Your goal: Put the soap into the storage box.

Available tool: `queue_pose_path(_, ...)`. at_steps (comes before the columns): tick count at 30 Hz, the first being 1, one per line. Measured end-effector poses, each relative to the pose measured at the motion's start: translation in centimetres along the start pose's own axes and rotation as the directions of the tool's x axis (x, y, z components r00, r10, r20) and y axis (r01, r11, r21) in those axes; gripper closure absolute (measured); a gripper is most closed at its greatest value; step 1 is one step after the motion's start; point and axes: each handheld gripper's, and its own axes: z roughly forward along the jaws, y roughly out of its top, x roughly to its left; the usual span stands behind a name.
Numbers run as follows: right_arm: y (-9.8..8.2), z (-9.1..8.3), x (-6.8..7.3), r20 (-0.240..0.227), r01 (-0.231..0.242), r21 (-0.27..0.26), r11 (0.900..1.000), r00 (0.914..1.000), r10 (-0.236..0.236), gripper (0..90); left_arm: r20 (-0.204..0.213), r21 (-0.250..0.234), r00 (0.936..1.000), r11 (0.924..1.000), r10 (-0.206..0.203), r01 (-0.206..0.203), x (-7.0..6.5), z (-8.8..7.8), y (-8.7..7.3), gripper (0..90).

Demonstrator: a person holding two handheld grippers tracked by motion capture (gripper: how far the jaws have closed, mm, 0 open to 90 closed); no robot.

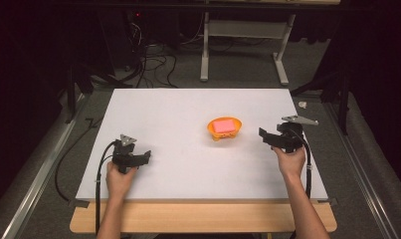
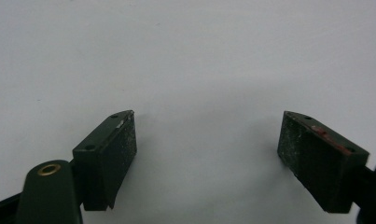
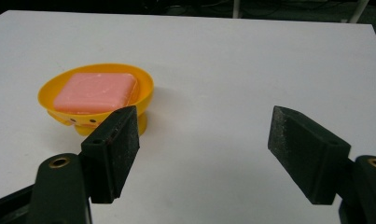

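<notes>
A: Largest first?

B: White table top [image 1: 188, 107], lying on a wooden board [image 1: 203, 217] that shows along the 6 o'clock edge.

A: Then the hands?

B: Left hand [image 1: 119, 179] at about 8 o'clock from the table's middle, wrapped round the left gripper [image 1: 146, 156]. Right hand [image 1: 290, 162] at about 4 o'clock, holding the right gripper [image 1: 263, 134], which points toward 9 o'clock.

A: Jaws?

B: Left gripper [image 2: 206, 140]: jaws standing wide apart, nothing between them but bare white surface. Right gripper [image 3: 204, 140]: jaws likewise spread, clamped on nothing, only table in the gap.

A: And the smaller things?

B: Orange soap dish [image 1: 210, 127], just off the table's middle toward 2 o'clock, upright on its foot, at 9 o'clock from the right gripper and near it, but not touching. Seen along the right gripper's jaws, soap dish [image 3: 146, 88] at 10 o'clock of the gap, partly behind the left-hand jaw. Well apart from the left gripper.

A: Smallest?

B: Pink soap bar [image 1: 224, 125], lying flat inside the dish [image 3: 96, 92].
</notes>
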Motion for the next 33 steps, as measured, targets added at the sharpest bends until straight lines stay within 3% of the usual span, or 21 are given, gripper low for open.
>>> queue_pose_path(33, -3.5, 0.4, -0.5, -0.010, -0.023, 0.041, 0.999, 0.9997, 0.023, 25.8, 0.000, 0.000, 1.0000, 1.0000, 0.000, 0.000, 0.0, 0.0, 0.0, 19.9)
